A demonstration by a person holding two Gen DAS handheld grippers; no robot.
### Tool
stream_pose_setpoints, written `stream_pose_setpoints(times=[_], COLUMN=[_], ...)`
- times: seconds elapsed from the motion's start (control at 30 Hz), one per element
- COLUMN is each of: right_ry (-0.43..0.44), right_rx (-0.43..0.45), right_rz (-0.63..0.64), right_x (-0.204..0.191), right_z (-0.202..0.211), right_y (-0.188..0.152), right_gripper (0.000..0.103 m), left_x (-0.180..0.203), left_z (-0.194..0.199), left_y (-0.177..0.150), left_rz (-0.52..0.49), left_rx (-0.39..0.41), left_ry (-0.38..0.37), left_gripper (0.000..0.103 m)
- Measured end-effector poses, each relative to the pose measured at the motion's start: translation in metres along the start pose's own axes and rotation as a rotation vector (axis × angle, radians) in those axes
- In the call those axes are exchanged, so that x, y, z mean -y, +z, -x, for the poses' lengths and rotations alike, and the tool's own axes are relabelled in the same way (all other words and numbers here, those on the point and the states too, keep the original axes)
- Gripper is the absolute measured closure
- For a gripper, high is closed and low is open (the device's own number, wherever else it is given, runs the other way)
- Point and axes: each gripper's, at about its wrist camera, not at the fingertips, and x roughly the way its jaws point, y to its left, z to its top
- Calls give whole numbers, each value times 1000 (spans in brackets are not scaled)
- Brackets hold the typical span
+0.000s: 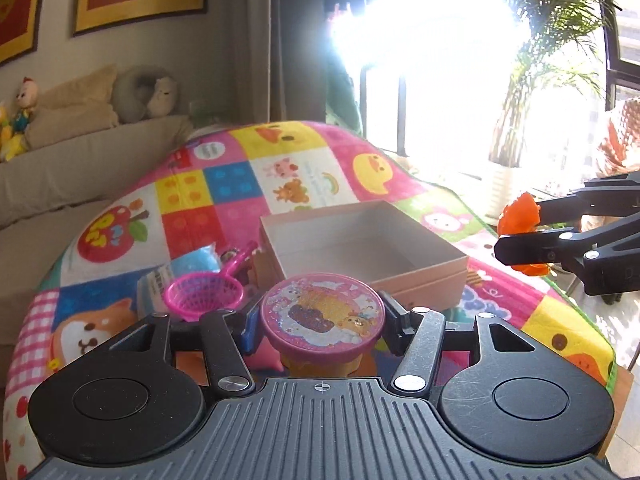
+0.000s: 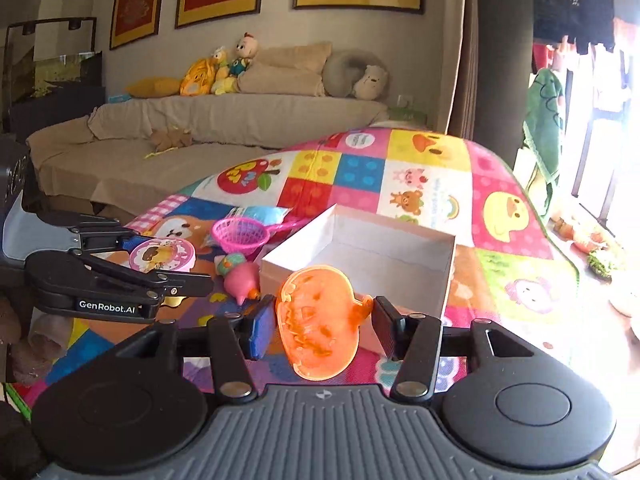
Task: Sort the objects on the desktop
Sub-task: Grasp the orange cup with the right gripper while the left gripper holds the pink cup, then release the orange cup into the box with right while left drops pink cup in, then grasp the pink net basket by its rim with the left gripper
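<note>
My left gripper [image 1: 322, 326] is shut on a round pink tub with a cartoon lid [image 1: 322, 316], held above the table just in front of the open cardboard box [image 1: 420, 276]. The tub also shows in the right wrist view [image 2: 163, 255]. My right gripper [image 2: 320, 326] is shut on an orange pumpkin-shaped mould [image 2: 318, 322], held in the air near the box's [image 2: 446, 280] front corner. In the left wrist view that mould [image 1: 520, 220] sits at the right, beyond the box. The box looks empty inside.
A pink toy sieve [image 1: 206, 294], a blue packet [image 1: 196, 264], a pink pig-like toy [image 2: 242, 282] and a small green and yellow toy [image 2: 232, 262] lie left of the box on the colourful patchwork cloth [image 2: 500, 208]. A sofa stands behind, a bright window to the right.
</note>
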Motion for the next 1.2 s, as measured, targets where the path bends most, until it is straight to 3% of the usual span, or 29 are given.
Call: stream_pose_setpoints(times=[0.2, 0.3, 0.33, 0.43, 0.53, 0.7, 0.77, 0.87, 0.97, 1.07, 1.2], right_ry=[-100, -146, -150, -167, -172, -115, -63, 25, 43, 50, -21], right_rx=[49, 72, 61, 33, 23, -9, -26, -49, -38, -37, -41], right_rz=[-10, -18, -29, -66, -58, 30, 69, 159, 299, 407, 561], right_x=[30, 47, 53, 65, 60, 21, -1, -44, -92, -130, -163], right_z=[-42, -77, -87, -102, -100, -92, -92, -98, -112, -133, -171], right_y=[35, 50, 52, 47, 29, 1, -4, -10, -15, -15, -17], right_gripper=[51, 50, 44, 39, 39, 39, 39, 42, 52, 52, 52], left_x=[8, -5, -13, -38, -56, -85, -98, -114, -122, -134, -140], left_z=[-62, -87, -89, -73, -57, -38, -29, -18, -13, -6, 1], left_y=[54, 74, 75, 59, 23, -42, -58, -70, -78, -82, -86], left_rz=[-6, 61, 87, 128, 100, 137, 186, 269, 300, 376, 430], left_rx=[69, 66, 59, 61, 27, -107, -125, -109, -71, -49, -28], left_ry=[-38, 2, 11, 54, 155, 252, 304, 362, 450, 455, 445], left_gripper=[39, 21, 18, 7, 6, 6, 6, 4, 3, 3, 2])
